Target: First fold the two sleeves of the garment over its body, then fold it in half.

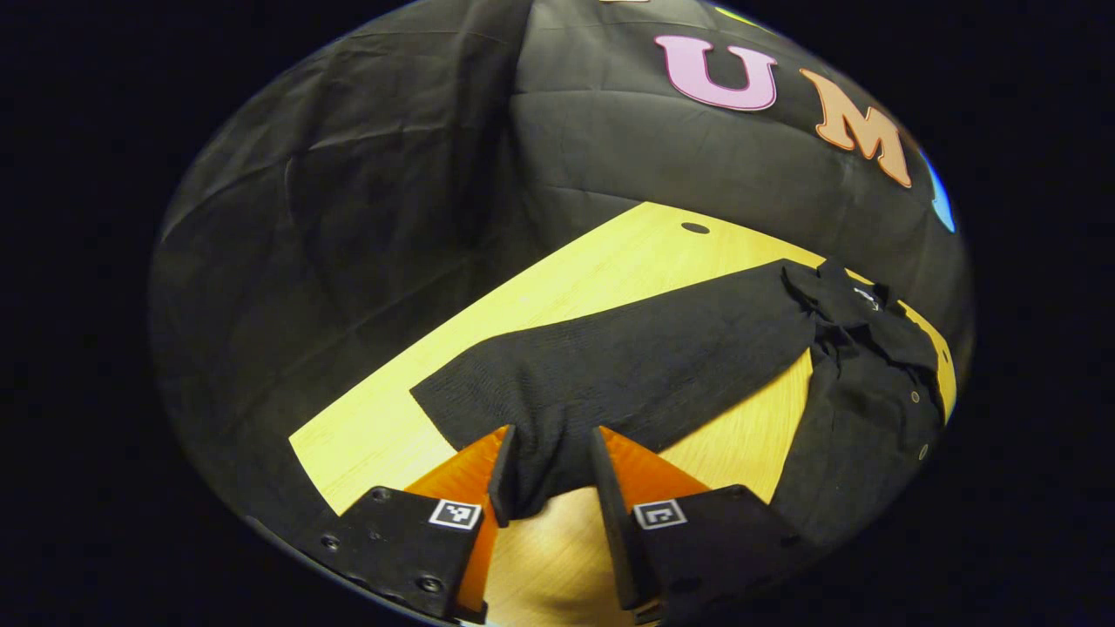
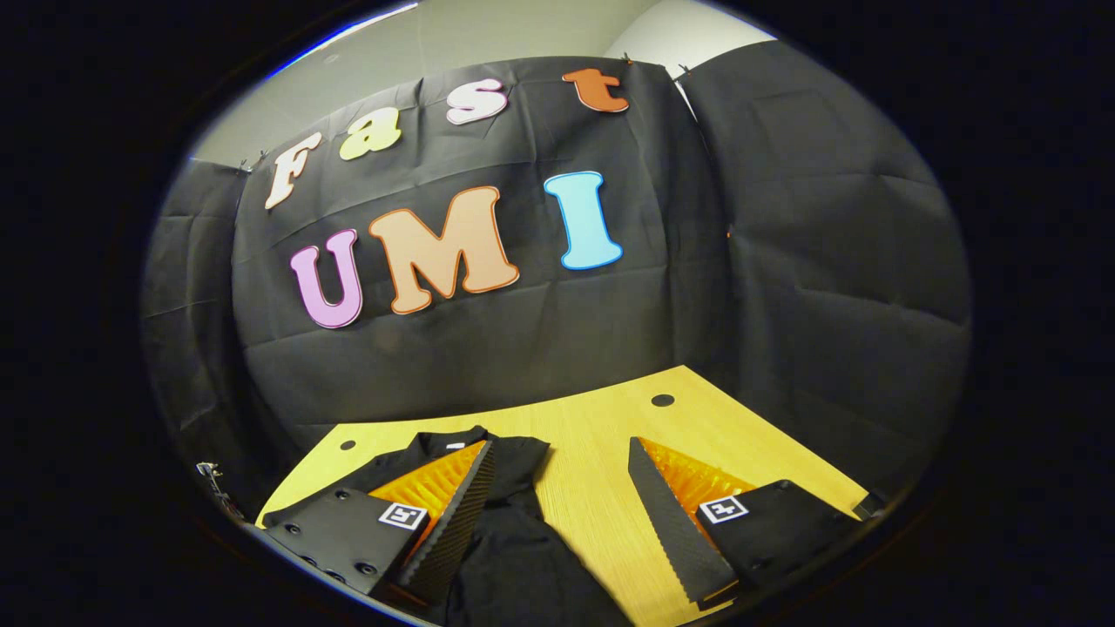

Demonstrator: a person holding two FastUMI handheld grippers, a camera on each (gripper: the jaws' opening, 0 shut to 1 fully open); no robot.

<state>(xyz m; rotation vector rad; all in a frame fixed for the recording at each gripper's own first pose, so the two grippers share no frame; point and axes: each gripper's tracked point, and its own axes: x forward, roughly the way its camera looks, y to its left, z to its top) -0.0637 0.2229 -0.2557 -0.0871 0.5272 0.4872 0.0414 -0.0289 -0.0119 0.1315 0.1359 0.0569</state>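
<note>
A: Lower centre of the left gripper view: left gripper (image 1: pixel 550 475) pinching the sleeve (image 1: pixel 627 366), lifted off the table (image 1: pixel 566 287), body of the garment (image 1: pixel 871 409) bunched at right.

B: Right gripper (image 2: pixel 557 514) spread wide over bare wood, holding nothing, collar at lower left.

A: Risk from here?

B: Likely slippage from a shallow pinch, or dragging the whole garment askew.

The garment (image 1: pixel 662 366) is plain black with small pale buttons, and it lies on a yellow, light-grained wooden table (image 1: pixel 601 270).
</note>
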